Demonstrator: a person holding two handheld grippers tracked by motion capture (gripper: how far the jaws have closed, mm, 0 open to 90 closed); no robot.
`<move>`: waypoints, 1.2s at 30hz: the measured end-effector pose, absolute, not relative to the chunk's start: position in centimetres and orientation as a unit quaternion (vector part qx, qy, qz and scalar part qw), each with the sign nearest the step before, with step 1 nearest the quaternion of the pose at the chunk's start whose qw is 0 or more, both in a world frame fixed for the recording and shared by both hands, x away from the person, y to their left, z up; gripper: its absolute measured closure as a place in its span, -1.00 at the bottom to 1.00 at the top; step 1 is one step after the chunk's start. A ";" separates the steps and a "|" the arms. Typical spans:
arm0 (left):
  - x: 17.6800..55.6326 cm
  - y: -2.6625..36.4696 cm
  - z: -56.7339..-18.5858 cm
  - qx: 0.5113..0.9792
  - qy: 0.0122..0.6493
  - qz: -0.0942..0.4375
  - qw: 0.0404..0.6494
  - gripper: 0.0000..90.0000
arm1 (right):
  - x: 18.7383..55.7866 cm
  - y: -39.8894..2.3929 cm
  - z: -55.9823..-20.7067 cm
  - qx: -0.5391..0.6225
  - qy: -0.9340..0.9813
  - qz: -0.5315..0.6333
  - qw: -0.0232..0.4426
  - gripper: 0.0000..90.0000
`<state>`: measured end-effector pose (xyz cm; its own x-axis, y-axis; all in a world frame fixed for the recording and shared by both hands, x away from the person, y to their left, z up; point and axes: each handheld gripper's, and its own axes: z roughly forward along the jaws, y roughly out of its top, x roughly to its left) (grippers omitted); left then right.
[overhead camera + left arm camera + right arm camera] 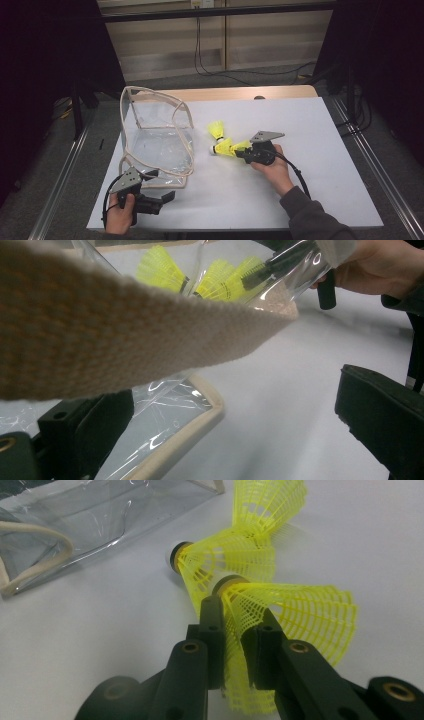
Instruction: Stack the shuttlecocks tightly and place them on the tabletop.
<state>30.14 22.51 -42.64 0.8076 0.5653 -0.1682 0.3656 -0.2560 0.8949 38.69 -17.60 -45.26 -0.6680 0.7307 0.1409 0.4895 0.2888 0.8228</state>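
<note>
Black jaws first, since they're nearest: the left gripper (pixel 150 200) sits at the near left edge of the white table (pixel 310 165), held in a hand, and its jaws stand wide apart with nothing pinched. In the left gripper view one jaw is under the clear plastic bag with beige webbing trim (pixel 157 140) and the other is out over bare table, with a beige strap (pixel 100 330) of the bag draped across just above them.

A bit farther in and to the right, the right gripper (pixel 245 150) points left toward the bag. Its jaws are closed on the skirt of a yellow plastic mesh shuttlecock (pixel 295 615), so that one lies right between the pads, cork end pointing away from the hand. No earlier shot to compare, so that's all on the grip.

Touching its nose is a second yellow shuttlecock (pixel 225 560), lying on the table. Just beyond that is a third yellow shuttlecock (pixel 267 502). All three sit right of the bag, near its open side.
</note>
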 end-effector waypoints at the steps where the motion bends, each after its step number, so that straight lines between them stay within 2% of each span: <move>1: 30.1 22.5 -42.6 0.787 0.296 0.094 0.534 -0.95 | 38.7 -17.7 -45.3 0.385 0.792 0.455 0.133 0.75; 12: 30.1 22.5 -42.6 0.787 0.295 0.094 0.534 -0.95 | 38.2 -18.5 -45.7 0.391 0.796 0.445 0.123 0.72; 17: 30.2 22.5 -42.6 0.787 0.297 0.095 0.533 -0.95 | 38.1 -18.9 -45.7 0.390 0.793 0.452 0.120 0.93; 20: 30.2 22.5 -42.6 0.786 0.297 0.095 0.533 -0.95 | 38.0 -18.8 -45.6 0.382 0.794 0.458 0.119 0.99; 36: 30.1 22.5 -42.6 0.786 0.297 0.095 0.534 -0.95 | 38.2 -18.5 -45.1 0.368 0.786 0.482 0.121 1.00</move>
<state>30.14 22.50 -42.62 0.8054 0.5682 -0.1689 0.3664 -0.2531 0.8954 38.20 -18.53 -45.14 -0.7002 0.6949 0.1641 0.4610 0.2645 0.8470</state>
